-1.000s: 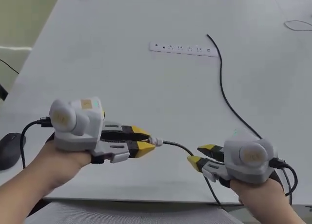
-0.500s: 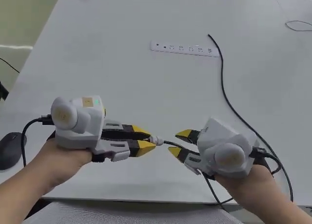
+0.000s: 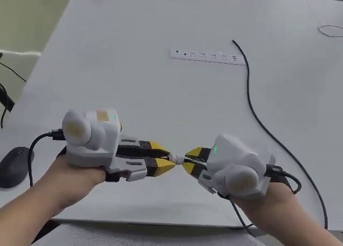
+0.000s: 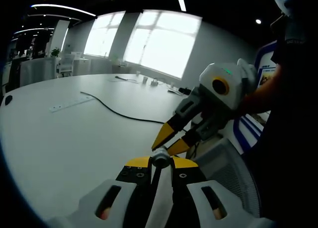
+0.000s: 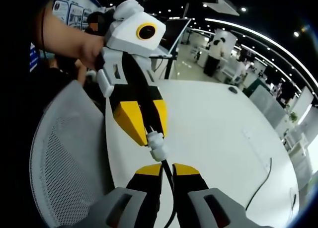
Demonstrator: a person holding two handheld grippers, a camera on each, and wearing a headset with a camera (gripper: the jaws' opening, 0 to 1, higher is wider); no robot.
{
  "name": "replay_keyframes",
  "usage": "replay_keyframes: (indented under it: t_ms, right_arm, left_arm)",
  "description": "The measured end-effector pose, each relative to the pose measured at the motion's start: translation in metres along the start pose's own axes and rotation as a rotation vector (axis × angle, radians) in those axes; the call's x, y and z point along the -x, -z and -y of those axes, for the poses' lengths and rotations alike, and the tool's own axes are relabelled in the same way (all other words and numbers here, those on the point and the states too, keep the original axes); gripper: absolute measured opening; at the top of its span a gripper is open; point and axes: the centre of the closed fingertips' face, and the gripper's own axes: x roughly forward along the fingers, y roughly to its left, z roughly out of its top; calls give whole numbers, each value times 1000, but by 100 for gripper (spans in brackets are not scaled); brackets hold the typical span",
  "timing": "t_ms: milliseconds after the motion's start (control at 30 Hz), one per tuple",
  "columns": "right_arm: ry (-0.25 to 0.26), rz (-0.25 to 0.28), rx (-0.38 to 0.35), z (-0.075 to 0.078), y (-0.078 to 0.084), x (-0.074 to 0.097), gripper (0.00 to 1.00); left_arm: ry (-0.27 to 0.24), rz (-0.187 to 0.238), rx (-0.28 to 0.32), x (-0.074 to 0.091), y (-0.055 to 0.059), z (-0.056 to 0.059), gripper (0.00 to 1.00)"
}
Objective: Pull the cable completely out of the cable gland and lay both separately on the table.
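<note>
While the left hand-held gripper (image 3: 167, 158) is clenched on the white cable gland (image 4: 160, 157), pinching it between its yellow-tipped jaws, the right hand-held gripper (image 5: 168, 170) faces it tip to tip and grasps the black cable (image 5: 168, 177) just behind the gland, its two jaws drawn in close on either side of the cable. Gland and cable are joined, the cable entering the gland's end, and both are held over the near edge of the white bench (image 3: 134, 85), between the two hands. From the right gripper view the gland sits just beyond that gripper's jaw tips, touching the tips of the left one. Farther back on the bench lies a white power strip (image 3: 208, 56), and a black cord (image 3: 256, 117) runs from beside it toward the near right edge. A dark computer mouse (image 3: 15, 165) rests at the bench's left edge. A grey mesh chair back (image 5: 64, 153) shows below the bench edge in the right gripper view
</note>
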Motion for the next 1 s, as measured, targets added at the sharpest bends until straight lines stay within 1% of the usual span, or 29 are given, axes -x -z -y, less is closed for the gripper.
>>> replay_keyframes:
  t_ms: [200,333,433,533,700,733,800,833,867,900,967,1000]
  right_arm:
    - [5,2,17,-2,0,1,1]
    - [15,-1,3,-1,1,1,0]
    - [11,-1,-36,-1,2,2,0]
    - [17,-1,-40,0,2,2,0]
    - [39,-12,-100,5,9,3,0]
    - [44,-22,-121,6,13,3,0]
    - [52,-16,-142,8,16,3,0]
    - [53,-12,-163,8,18,4,0]
    - [54,-18,-192,9,22,4,0]
    - [55,-20,-201,10,23,4,0]
    - [61,-28,-245,12,31,5,0]
    - [63,-28,-279,14,35,5,0]
  left_arm:
    - [2,-1,-1,0,1,0,15]
    - [2,0,-5,0,0,1,15]
    - [3,0,-7,-1,0,2,15]
    - [1,2,-10,-1,-1,2,15]
    - [-9,9,-11,2,-3,2,15]
    - [-11,12,-11,2,-3,1,15]
    - [-12,12,-9,2,-3,1,15]
    - [-13,12,-9,2,-3,1,15]
    - [-14,11,-10,2,-3,1,15]
    - [-13,11,-10,2,-3,1,15]
    - [-13,13,-9,2,-3,2,15]
    - [-13,14,-8,2,-4,1,15]
